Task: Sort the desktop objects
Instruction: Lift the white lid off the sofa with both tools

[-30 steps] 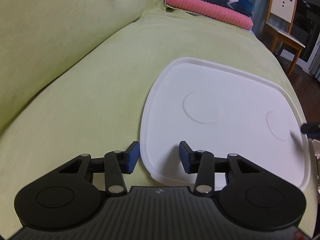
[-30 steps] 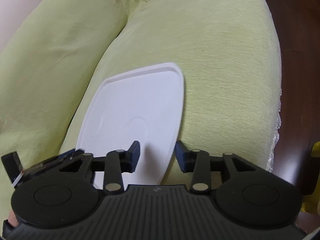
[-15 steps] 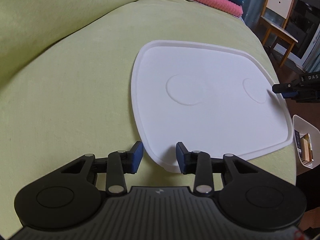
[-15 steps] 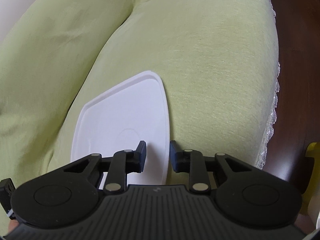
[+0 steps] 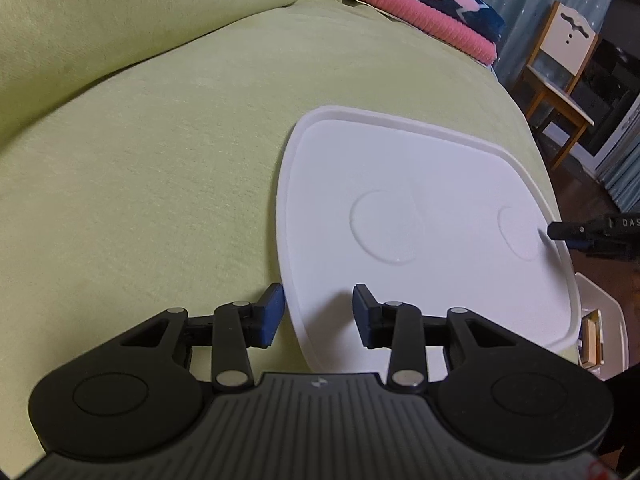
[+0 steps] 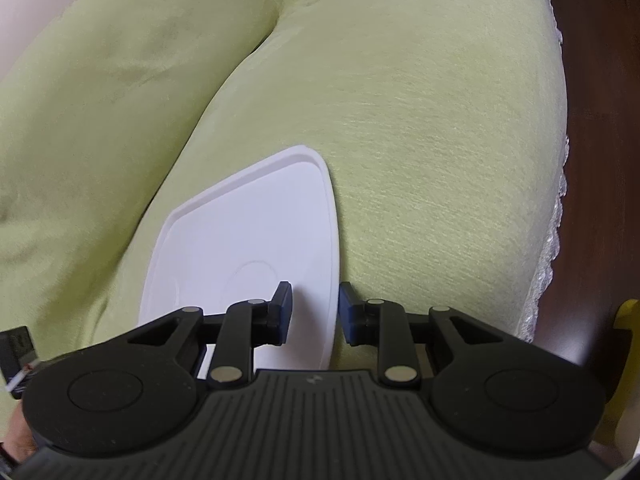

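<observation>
White plastic tray [image 5: 420, 184] on green sofa [image 5: 160, 160]; left claw [image 5: 318, 312] and right claw [image 6: 314, 310] gaping, straddling opposite rims. Risk: sliding off soft cushion.

tray [image 5: 432, 184] white | sofa [image 5: 160, 160] light green | cushion [image 5: 420, 16] pink, navy

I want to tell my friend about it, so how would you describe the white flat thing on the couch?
Find the big light-green sofa. On its seat lies a white tray, flat with rounded corners and a raised rim. Unlike the pink and navy cushion farther back, it is hard and plain white, with two shallow round dents in its top.
</observation>
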A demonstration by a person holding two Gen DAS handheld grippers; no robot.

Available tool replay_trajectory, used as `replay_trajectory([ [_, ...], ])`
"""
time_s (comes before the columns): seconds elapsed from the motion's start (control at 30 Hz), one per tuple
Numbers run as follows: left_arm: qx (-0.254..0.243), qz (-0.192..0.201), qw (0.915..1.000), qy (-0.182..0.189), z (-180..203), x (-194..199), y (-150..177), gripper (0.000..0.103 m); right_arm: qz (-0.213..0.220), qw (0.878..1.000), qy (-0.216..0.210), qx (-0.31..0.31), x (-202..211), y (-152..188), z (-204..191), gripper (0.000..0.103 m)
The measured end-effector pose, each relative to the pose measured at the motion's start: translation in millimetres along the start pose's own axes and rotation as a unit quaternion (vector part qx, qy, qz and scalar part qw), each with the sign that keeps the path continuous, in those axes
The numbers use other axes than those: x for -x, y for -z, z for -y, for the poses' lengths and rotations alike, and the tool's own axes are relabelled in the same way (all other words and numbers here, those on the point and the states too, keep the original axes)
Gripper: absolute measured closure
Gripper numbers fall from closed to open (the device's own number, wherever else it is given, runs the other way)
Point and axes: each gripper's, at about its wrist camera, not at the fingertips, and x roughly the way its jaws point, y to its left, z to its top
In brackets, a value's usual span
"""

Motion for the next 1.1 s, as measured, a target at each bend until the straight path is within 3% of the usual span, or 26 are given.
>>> replay_trajectory([
  [0.23,0.016,0.002,0.9994,0.031,-11.3,-7.2,-7.0,0.054,-0.005,0.999,-0.028,-0.016,-5.0,-4.5,9.5,0.080],
  [0.47,0.021,-0.003,0.9992,0.034,-12.6,-8.0,-7.1,0.057,-0.016,0.999,-0.043,-0.025,-5.7,-6.4,17.4,0.081],
  [0.63,0.055,-0.010,0.9968,0.057,-23.4,-0.6,4.2,0.076,-0.026,0.998,-0.039,-0.032,-2.7,-4.5,19.8,0.085],
  [0.73,0.075,-0.012,0.9945,0.071,-31.8,-0.8,14.6,0.082,-0.028,0.999,-0.038,-0.025,-1.7,-3.0,19.5,0.086],
  [1.1,0.101,-0.008,0.9891,0.107,-46.4,-10.3,15.9,0.086,-0.029,0.998,-0.055,-0.004,-1.4,-4.2,25.7,0.086],
])
